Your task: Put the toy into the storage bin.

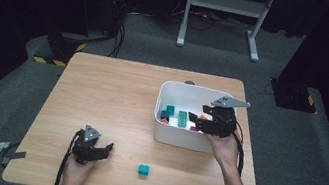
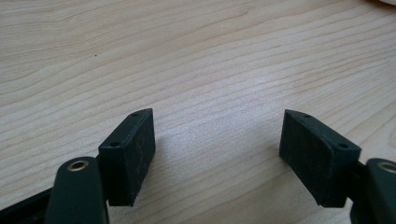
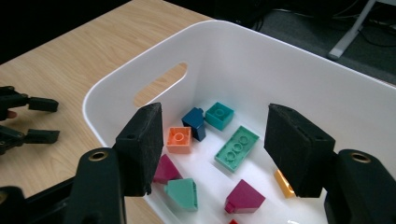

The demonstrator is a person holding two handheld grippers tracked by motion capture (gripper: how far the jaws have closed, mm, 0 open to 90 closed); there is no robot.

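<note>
Evidently a brick was just dropped: the right gripper (image 3: 212, 144) hangs spread and empty over the white bin (image 1: 180, 137), centre-right. Next, the spread, empty left gripper (image 1: 101, 149) could fetch the teal brick (image 1: 143, 170), lower centre.

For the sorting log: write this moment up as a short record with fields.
work in hand: toy bricks going into a white bin
right gripper: above the bin, jaws apart, nothing between them
left gripper: low over bare table, jaws wide, nothing held
in the bin: long green brick, orange brick, dark blue brick, teal square brick, two magenta wedges, mint wedge
left on the table: one teal brick, between the two hands
likely next: pick up the teal brick
</note>
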